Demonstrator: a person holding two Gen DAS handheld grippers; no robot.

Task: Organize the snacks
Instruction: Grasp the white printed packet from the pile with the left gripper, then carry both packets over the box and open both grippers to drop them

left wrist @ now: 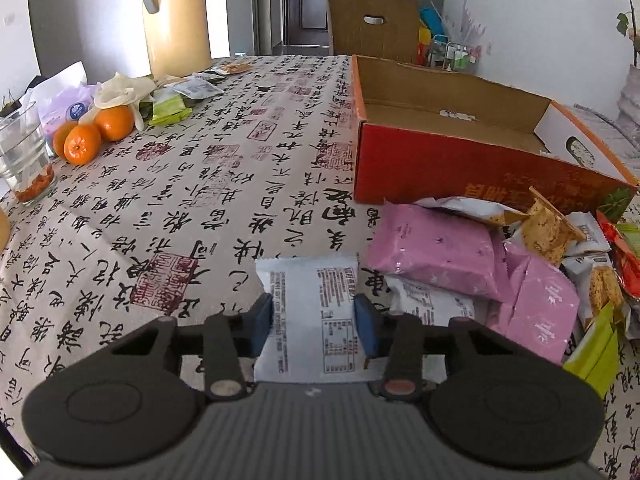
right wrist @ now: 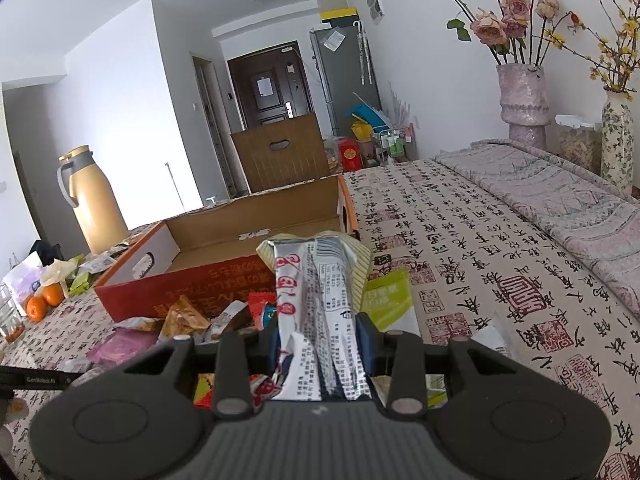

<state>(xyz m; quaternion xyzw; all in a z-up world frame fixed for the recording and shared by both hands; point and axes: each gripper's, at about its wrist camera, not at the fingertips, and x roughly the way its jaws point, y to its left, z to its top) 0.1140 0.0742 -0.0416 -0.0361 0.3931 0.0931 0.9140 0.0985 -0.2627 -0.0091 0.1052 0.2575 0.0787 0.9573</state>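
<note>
My left gripper (left wrist: 313,326) had its blue pads pinching a flat white snack packet printed with small text (left wrist: 310,312), held just above the calligraphy-printed tablecloth (left wrist: 192,200). To its right lay the loose heap of snacks: two pink foil packets (left wrist: 434,252), a white packet beneath them, crinkled tan cracker bags (left wrist: 550,230) and a lime-green pouch (left wrist: 596,354) at the edge of the view. Beyond the heap stood the open red-and-orange cardboard box (left wrist: 460,168), holding only a small white scrap on its brown floor. My right gripper (right wrist: 318,336) was clamped on a crumpled silver-white wrapper with red characters (right wrist: 316,292), raised upright in front of that same box (right wrist: 192,292). A green-and-white pouch (right wrist: 390,302) lay on the cloth just beside it. Far left I saw three oranges (left wrist: 94,134), a clear drinking glass (left wrist: 24,160) and a tall cream thermos jug (left wrist: 176,20).
</note>
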